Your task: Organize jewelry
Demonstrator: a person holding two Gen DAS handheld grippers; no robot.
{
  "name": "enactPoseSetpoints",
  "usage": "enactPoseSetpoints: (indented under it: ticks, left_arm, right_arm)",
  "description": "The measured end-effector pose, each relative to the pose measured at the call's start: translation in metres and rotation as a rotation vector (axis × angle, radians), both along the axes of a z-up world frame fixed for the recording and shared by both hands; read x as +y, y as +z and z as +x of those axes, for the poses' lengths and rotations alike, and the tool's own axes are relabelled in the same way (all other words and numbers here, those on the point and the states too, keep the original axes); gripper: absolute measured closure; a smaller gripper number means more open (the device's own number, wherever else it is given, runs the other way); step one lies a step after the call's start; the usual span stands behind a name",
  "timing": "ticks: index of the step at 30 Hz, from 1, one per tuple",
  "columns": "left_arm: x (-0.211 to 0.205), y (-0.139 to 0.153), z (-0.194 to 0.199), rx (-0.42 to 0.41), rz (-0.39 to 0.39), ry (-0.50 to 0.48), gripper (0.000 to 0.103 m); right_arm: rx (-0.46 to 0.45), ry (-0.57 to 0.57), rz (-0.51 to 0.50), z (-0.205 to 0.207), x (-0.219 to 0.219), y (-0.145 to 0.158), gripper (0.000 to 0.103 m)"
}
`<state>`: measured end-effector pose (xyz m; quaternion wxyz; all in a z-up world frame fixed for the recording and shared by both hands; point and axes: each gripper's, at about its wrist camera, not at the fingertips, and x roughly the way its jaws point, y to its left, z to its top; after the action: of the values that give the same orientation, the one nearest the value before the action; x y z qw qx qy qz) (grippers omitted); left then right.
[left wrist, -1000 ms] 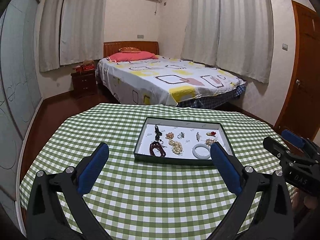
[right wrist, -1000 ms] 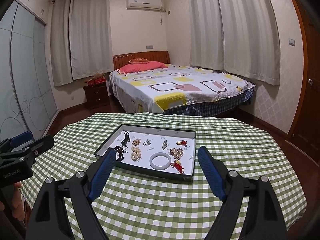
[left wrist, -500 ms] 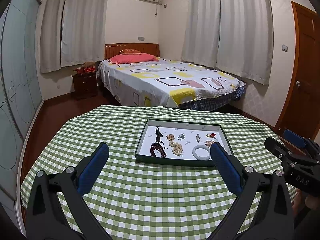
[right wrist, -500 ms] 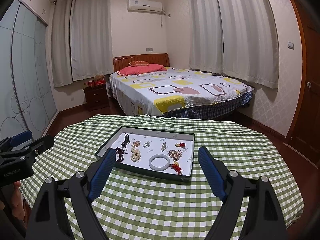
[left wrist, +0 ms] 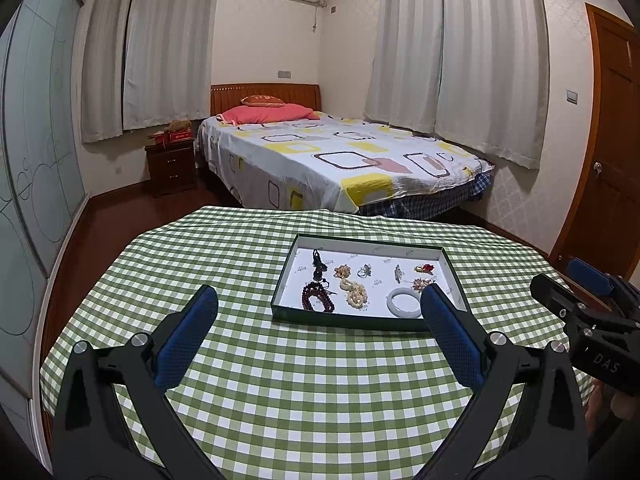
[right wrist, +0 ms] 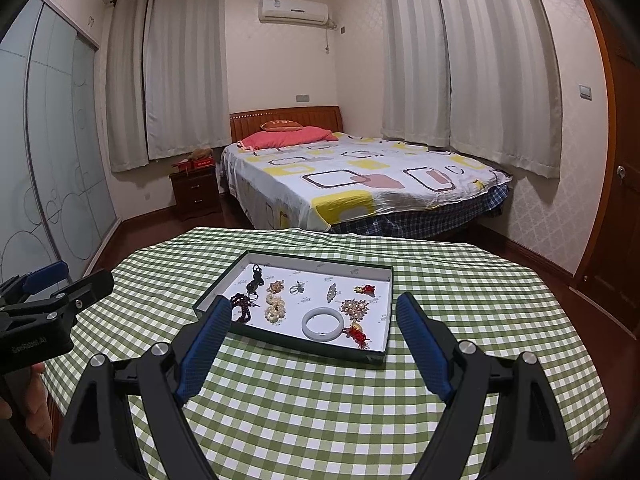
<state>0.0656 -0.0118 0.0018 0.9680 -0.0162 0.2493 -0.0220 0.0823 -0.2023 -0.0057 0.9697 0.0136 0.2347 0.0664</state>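
A dark green tray (left wrist: 362, 323) with a white floor sits on the checked table; it also shows in the right wrist view (right wrist: 304, 345). In it lie a white jade bangle (left wrist: 403, 303) (right wrist: 322, 323), a dark red bead bracelet (left wrist: 317, 297) (right wrist: 241, 307), a pearl strand (left wrist: 354, 293) (right wrist: 274, 307), a black pendant (left wrist: 319, 263), brooches and red tassel pieces (right wrist: 357, 335). My left gripper (left wrist: 320, 304) is open and empty, above the cloth short of the tray. My right gripper (right wrist: 314, 314) is open and empty, near the tray's front edge.
The green-and-white checked tablecloth (left wrist: 304, 392) covers a round table. Behind it stand a bed (left wrist: 340, 160), a dark nightstand (left wrist: 171, 168), curtains, a frosted wardrobe at left and a wooden door (left wrist: 612, 152) at right. Each gripper shows at the other's view edge.
Both grippers have risen and drawn back slightly, so the tray sits lower and a bit smaller in view. Both stay open; nothing in the tray has moved.
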Motion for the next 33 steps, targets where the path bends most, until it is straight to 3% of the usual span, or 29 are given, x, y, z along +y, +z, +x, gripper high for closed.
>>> enactPoseSetpoints:
  ticks: [33]
  left_arm:
    - [-0.0015, -0.0006, -0.0016, -0.018, 0.009, 0.006, 0.004]
  right_arm:
    - [-0.003, -0.001, -0.006, -0.0001, 0.0002, 0.0008, 0.021]
